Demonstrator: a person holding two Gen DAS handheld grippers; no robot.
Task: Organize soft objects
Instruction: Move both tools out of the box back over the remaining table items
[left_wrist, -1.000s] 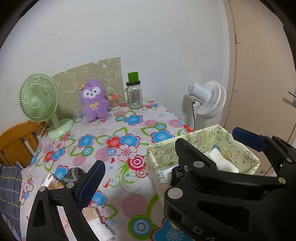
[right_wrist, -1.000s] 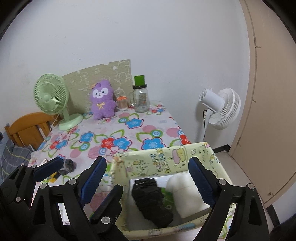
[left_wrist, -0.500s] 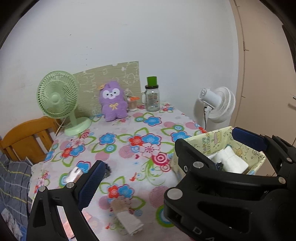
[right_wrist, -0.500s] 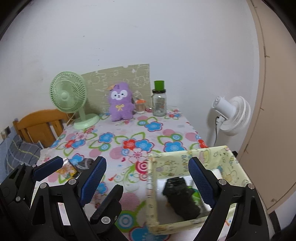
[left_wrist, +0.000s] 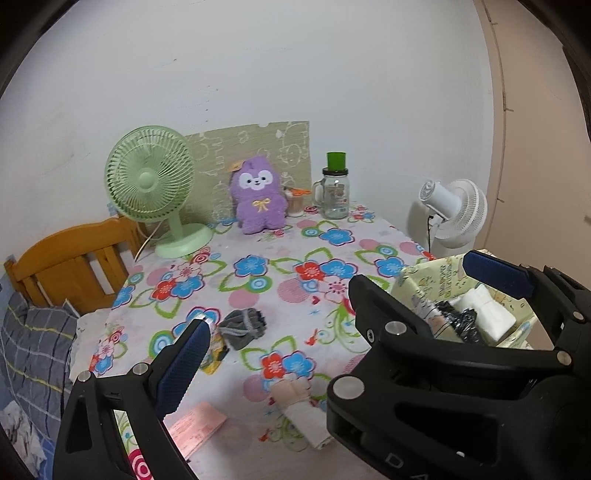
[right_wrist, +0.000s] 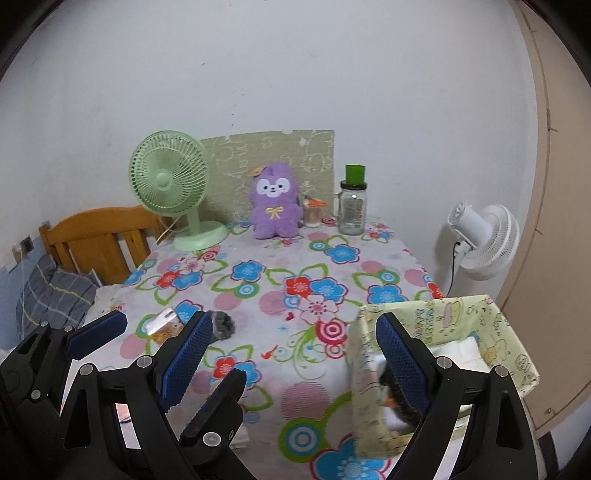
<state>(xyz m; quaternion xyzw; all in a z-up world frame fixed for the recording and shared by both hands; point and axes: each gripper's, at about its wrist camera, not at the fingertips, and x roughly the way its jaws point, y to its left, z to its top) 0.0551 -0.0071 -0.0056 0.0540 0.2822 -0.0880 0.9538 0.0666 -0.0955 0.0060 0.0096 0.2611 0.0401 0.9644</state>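
Observation:
A purple plush (left_wrist: 258, 201) (right_wrist: 275, 201) sits upright at the table's far edge. A grey sock bundle (left_wrist: 242, 326) (right_wrist: 221, 325) lies left of centre, and a beige rolled cloth (left_wrist: 299, 410) lies near the front. The yellow-green fabric box (left_wrist: 432, 273) (right_wrist: 424, 321) at the right edge holds a white folded cloth (left_wrist: 487, 317) and a black item (left_wrist: 461, 321). My left gripper (left_wrist: 295, 365) is open over the table's front part, its right finger hidden behind the right gripper. My right gripper (right_wrist: 293, 358) is open and holds nothing; its right finger hangs over the box's near corner.
A green desk fan (left_wrist: 151, 188), a jar with a green lid (left_wrist: 334, 192) and a small cup stand at the back. A pink card (left_wrist: 195, 428) and a snack packet (right_wrist: 164, 325) lie front left. A wooden chair (left_wrist: 70, 266) is left, a white fan (left_wrist: 454, 214) right.
Both grippers have drawn back from the table and shifted left of the box. The beige roll, pink card and grey bundle have come into fuller view. Both stay open.

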